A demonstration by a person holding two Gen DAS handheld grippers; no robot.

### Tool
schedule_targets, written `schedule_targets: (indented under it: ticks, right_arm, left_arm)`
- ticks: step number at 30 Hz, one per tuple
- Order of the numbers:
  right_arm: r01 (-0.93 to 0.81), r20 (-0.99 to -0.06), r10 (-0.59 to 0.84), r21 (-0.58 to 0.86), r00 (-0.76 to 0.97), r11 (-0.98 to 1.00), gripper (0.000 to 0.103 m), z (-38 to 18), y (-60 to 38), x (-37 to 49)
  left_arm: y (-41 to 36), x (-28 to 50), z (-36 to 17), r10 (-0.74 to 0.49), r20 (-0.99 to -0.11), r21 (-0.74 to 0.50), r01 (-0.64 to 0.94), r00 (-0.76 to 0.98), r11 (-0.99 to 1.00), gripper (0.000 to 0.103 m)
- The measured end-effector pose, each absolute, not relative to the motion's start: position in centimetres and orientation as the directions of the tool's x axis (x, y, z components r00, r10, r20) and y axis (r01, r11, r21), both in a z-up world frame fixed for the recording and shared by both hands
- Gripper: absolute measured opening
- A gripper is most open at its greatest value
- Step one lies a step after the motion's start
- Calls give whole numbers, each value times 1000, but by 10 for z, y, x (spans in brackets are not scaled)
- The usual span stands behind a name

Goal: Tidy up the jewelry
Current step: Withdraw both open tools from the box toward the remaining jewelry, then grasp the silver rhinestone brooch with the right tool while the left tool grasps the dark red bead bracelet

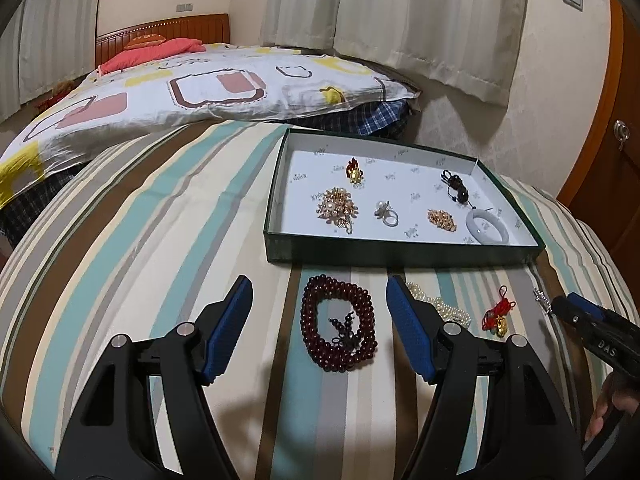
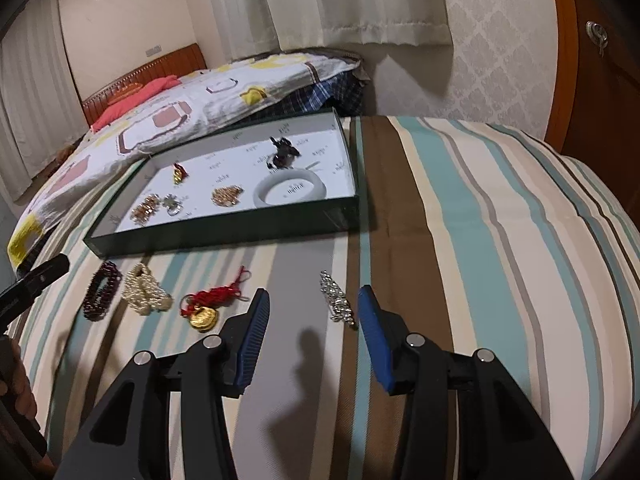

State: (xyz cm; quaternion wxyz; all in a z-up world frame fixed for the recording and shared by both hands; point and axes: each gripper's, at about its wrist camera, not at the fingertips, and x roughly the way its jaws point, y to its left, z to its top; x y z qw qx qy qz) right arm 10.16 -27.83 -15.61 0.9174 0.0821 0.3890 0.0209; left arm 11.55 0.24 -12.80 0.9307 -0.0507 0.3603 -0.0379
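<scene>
We are lining up the left tool [image 1: 320, 312] over the dark red bead bracelet [image 1: 340, 326], which is lying coiled in several loops on the striped bedspread [image 1: 160, 240] directly between and just ahead of its blue pads [image 1: 232, 332]. The tool is standing wide open and holding nothing. We are judging the bracelet to be light, limp and a bit slippery — round polished beads on a cord, with a small dark tassel knot in the middle. Pinching across one side of the stacked loops looks safer to us than catching a single strand, since loose coils could spill apart.

Just to the right of the left tool, a pearl strand [image 2: 146, 290] is lying heaped, soft and easily tangled; beyond it a red knotted charm with a gold piece [image 2: 204, 308], and nearest the right tool [image 2: 314, 320] a silver rhinestone piece [image 2: 338, 300], lying just inside its right pad. The right tool is also open wide and empty — it is hovering over bare cloth.

Ahead of both tools a shallow green box [image 1: 400, 250] is sitting on the bed, already holding gold brooches, a ring, a dark beaded cord and a pale bangle [image 1: 487, 229], which looks stiff and breakable.

The bedspread is soft and will give under pressure, so small pieces may sink. Behind are a patterned quilt [image 1: 180, 88], curtains, and a wooden headboard.
</scene>
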Motion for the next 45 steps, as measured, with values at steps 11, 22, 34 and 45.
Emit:
schedule_targets:
  ticks: [11, 22, 34, 45]
  right_arm:
    - [31, -769, 84, 134, 634, 991, 31, -174, -280, 122]
    - [-7, -765, 106, 132, 635, 991, 14, -173, -271, 119]
    - [-25, -764, 131, 148, 631, 989, 14, -171, -266, 119]
    - [-30, -762, 139, 156, 633, 987, 14, -170, -263, 118]
  left_arm:
    - [1, 123, -143, -107, -697, -117, 34, 709, 992, 68]
    - [-7, 130, -157, -124, -729, -116, 56, 673, 992, 72]
    - [-12, 143, -168, -125, -777, -115, 56, 617, 992, 73]
    - [-14, 140, -167, -160, -770, -129, 95, 618, 987, 19]
